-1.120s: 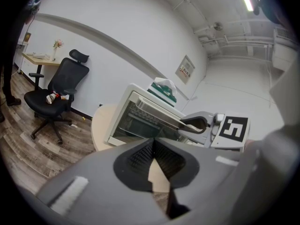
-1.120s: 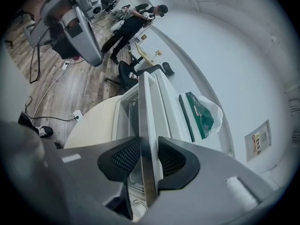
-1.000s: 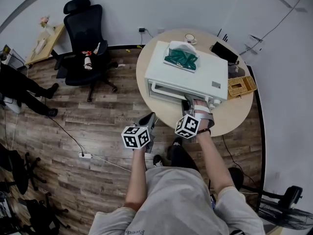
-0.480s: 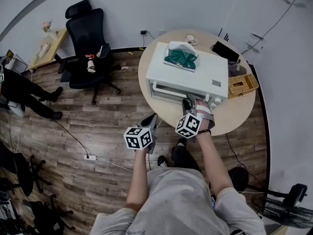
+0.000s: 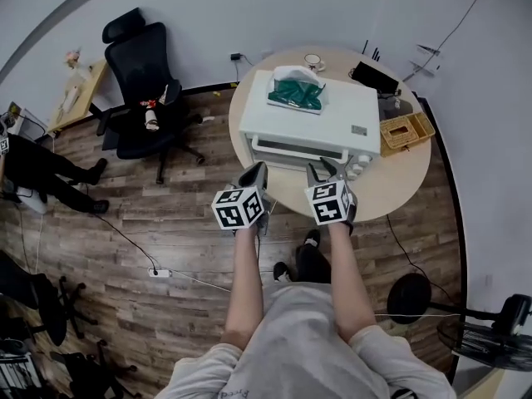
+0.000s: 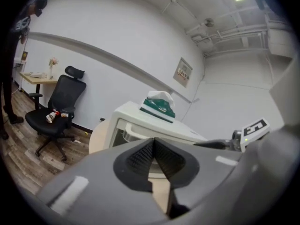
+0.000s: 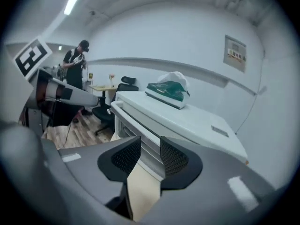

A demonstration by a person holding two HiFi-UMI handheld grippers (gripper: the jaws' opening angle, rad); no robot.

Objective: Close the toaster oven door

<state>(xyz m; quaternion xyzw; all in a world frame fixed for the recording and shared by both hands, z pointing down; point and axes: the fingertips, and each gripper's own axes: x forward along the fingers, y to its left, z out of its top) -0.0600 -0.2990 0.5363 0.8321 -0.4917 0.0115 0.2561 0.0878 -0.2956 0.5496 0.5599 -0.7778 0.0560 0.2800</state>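
Table (image 5: 403, 191), round, pale smooth laminate, carries toaster oven (image 5: 312, 121) at its middle: white boxy metal shell, rounded corners. Door (image 5: 301, 150), glass pane and bar handle, looks upright against the body, facing the near edge; full seating uncertain. Risks: an unseated door dropping open, or a hard push sliding the oven on the slick top and shifting the green-white pack (image 5: 295, 95) on its roof. Right gripper (image 7: 150, 145) by the near edge, ribbed black pads apart, empty. Left gripper (image 6: 153, 142) pads together on nothing.

Well left of the jaws, a black office chair (image 5: 143, 77) stands on plank floor (image 5: 108, 223) near a white wall (image 5: 249, 7).
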